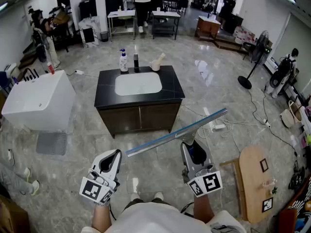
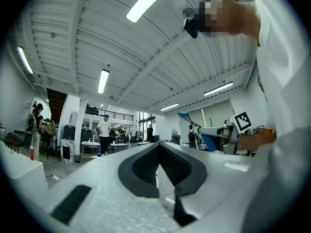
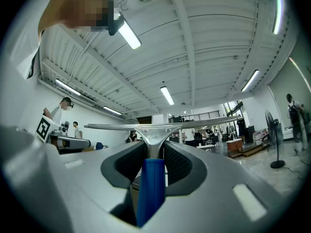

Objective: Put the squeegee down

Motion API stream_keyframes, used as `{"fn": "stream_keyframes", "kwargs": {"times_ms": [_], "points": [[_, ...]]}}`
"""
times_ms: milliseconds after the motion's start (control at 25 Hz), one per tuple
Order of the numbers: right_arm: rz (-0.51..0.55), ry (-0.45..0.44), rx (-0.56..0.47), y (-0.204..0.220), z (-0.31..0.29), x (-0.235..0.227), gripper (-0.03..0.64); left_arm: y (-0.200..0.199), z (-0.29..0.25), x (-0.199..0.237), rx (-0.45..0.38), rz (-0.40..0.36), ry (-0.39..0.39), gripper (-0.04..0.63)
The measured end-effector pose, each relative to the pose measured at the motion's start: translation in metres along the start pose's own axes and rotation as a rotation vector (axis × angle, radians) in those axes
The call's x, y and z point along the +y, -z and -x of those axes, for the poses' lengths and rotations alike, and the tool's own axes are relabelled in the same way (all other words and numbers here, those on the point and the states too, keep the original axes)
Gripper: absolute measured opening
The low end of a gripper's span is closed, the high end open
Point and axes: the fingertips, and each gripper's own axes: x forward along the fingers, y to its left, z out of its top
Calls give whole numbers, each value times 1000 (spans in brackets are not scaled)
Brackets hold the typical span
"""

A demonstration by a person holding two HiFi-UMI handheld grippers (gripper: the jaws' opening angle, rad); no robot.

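Note:
The squeegee has a blue handle (image 3: pixel 151 188) and a long metal blade (image 3: pixel 165 126). My right gripper (image 3: pixel 154 147) is shut on the handle, and the blade lies crosswise just past the fingertips. In the head view the squeegee (image 1: pixel 177 132) is held in the air in front of a black-topped vanity (image 1: pixel 141 98), with its blade slanting up to the right. There my right gripper (image 1: pixel 189 143) is at lower right and my left gripper (image 1: pixel 115 155) at lower left. In its own view my left gripper (image 2: pixel 159 145) is shut with nothing between its pads.
The vanity has a white basin, with a soap bottle (image 1: pixel 123 61) and a faucet (image 1: pixel 136 62) at its back. A white tub (image 1: pixel 39 101) stands at left, a wooden stool (image 1: pixel 255 178) at right. Cables (image 1: pixel 243 123) trail over the marble floor. People stand at tables far back.

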Motion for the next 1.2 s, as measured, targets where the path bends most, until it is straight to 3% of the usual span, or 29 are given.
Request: {"fn": "stream_keyframes", "kwargs": {"times_ms": [840, 1200], "points": [[-15, -30, -8, 4, -5, 11, 140, 2, 9, 8, 1, 6, -24, -5], [-18, -2, 0, 10, 0, 1, 140, 2, 6, 2, 4, -2, -24, -6]]}}
